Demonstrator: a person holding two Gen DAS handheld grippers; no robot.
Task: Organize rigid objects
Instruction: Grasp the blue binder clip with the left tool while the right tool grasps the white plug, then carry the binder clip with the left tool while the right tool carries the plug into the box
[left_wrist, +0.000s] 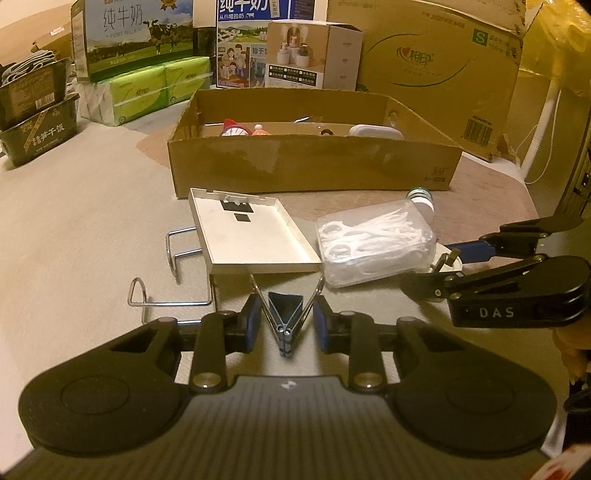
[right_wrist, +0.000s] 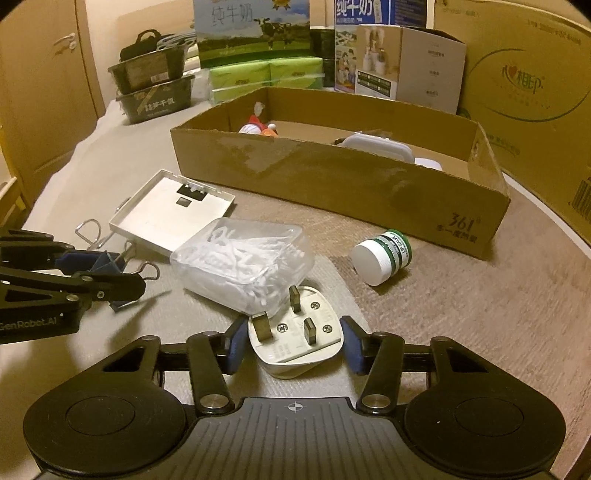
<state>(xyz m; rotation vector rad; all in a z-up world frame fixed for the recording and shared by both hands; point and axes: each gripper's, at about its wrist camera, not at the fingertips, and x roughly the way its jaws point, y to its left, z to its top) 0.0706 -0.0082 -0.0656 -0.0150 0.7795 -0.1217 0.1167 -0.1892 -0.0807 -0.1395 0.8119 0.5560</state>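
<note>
Beige tabletop carries the clutter. Left gripper is clamped on a blue binder clip, the cardboard box at its twelve o'clock. Right gripper pinches a white plug; floss-pick case sits at eleven o'clock.

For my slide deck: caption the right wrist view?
Right tongs close around a white three-pin plug beside a floss-pick box.

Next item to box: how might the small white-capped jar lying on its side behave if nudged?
The jar lies on its round side, so it would probably roll. It looks stiff, small and likely light; its smooth cap could be slippery.
</note>
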